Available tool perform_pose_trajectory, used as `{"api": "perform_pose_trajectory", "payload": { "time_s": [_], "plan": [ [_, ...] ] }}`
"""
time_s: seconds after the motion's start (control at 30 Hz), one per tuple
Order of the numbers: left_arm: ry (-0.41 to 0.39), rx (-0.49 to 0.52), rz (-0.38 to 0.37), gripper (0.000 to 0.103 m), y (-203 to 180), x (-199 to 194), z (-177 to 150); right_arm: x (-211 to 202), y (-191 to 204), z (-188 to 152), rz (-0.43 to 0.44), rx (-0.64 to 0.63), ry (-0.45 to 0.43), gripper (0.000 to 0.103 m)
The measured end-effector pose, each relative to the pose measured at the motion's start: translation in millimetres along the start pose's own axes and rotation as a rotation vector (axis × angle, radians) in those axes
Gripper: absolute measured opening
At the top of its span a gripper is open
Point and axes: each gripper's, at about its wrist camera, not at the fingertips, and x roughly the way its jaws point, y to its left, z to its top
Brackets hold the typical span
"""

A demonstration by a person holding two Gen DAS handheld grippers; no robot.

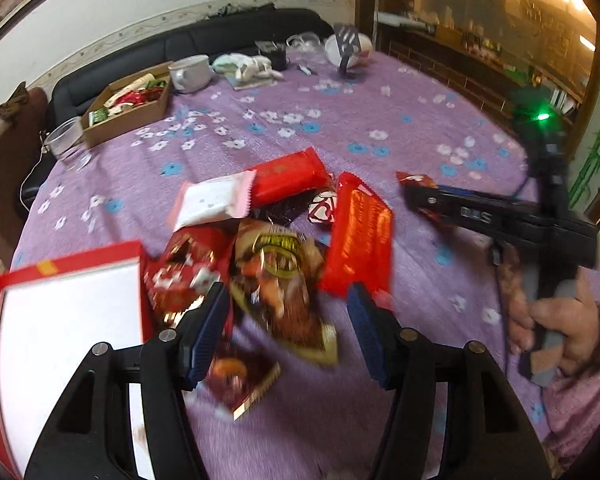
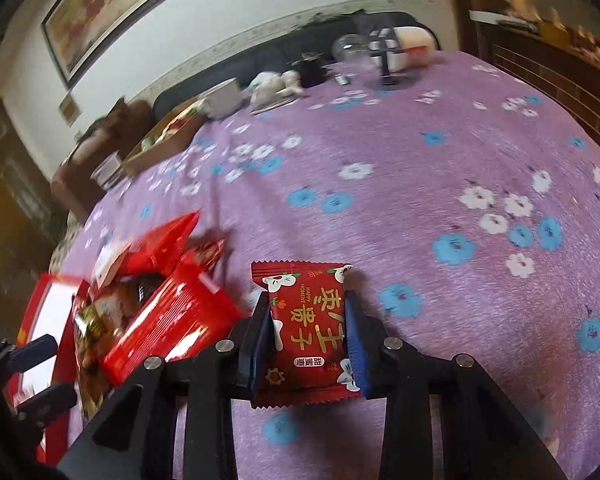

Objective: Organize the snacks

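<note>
Your right gripper (image 2: 306,334) clamps the red jujube packet (image 2: 306,328) lengthwise; the red box (image 2: 44,292) lies to its left.

Motion blurs the snack pile (image 1: 268,248); the red box (image 1: 60,320) is cut off at the left edge.

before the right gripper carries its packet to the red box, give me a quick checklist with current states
1. Right gripper closed on the red date packet: ok, both pads press its sides.
2. Packet lifted off the tablecloth: cannot tell.
3. Red box has open space: ok, its white inside shows bare.
4. Path to the box free: not ok, the snack pile lies between.
5. Left gripper out of the way: not ok, it hovers open over the pile beside the box.
6. Sharp view: not ok, the pile is motion-blurred.
</note>
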Motion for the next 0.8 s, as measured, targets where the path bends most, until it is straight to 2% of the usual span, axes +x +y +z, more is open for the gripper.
{"api": "perform_pose_trajectory", "payload": {
  "time_s": [0.17,0.27,0.33,0.5,0.8],
  "plan": [
    [0.025,0.052,0.007,0.059,-6,23,10,-1,1,0,0.0,-0.009,0.002,0.037],
    [0.013,0.054,0.028,0.037,-5,23,12,2,3,1,-0.004,-0.017,0.004,0.039],
    [0.006,0.036,0.009,0.032,-3,24,13,4,4,2,-0.005,-0.019,0.004,0.039],
    [-0.016,0.067,0.051,0.027,-15,22,4,5,4,2,0.0,-0.017,0.003,0.039],
    [-0.065,-0.071,-0.019,0.023,-13,3,-22,5,2,3,0.034,-0.005,-0.008,0.035]
  ]
}}
